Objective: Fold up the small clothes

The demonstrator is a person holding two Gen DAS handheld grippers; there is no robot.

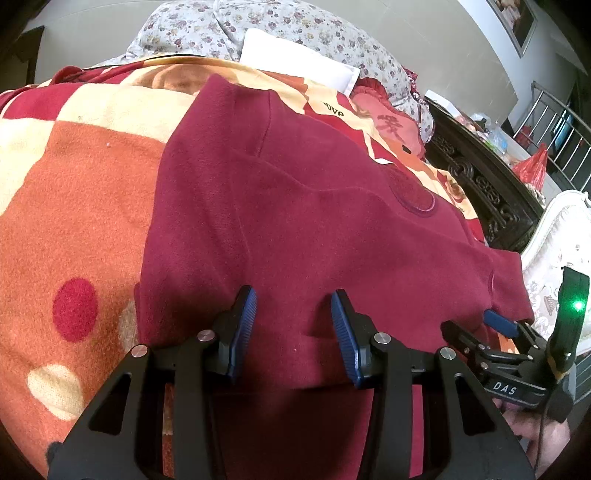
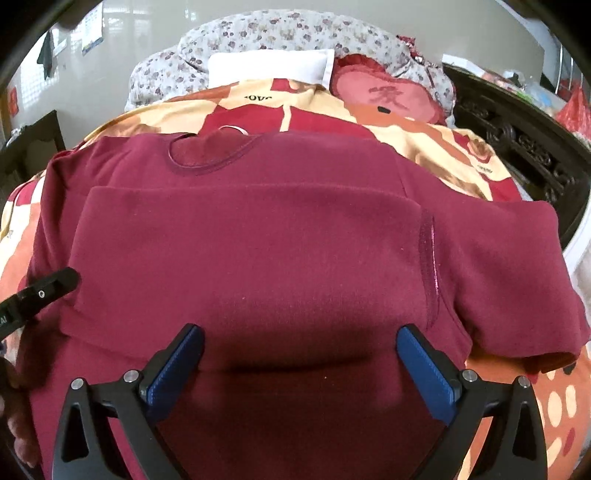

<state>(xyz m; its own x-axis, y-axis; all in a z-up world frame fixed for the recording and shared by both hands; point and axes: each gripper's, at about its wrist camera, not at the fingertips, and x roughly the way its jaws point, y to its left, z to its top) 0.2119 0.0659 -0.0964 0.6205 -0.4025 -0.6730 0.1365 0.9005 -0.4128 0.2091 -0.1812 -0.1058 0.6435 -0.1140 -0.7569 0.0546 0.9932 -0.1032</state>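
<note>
Two claws are hovering over a maroon sweatshirt [image 2: 258, 240] lying spread on a bed, its near hem toward the person holding them. The left claw [image 1: 293, 332] is standing with its blue pads apart, straddling the cloth near the hem edge without pinching it. The right claw [image 2: 299, 365], seen from its own camera, is gaping wider over the middle of the garment, nothing between its pads.

The risk, as it looks from here: each claw could be closing on the top layer alone, since a sleeve [image 2: 258, 221] is already lying folded across the chest, and a one-layer pinch would be dragging that fold open. Uneven lifts by the two hands could be skewing the hem, and the plush orange-and-red blanket [image 1: 74, 184] underneath could be getting caught and coming up with it.

The sweatshirt's long axis is running away from the person, hem near, round neckline [image 2: 210, 155] far, pointing toward the white pillow [image 2: 269, 64] and the floral bedding [image 2: 280, 33] at the head of the bed.
</note>
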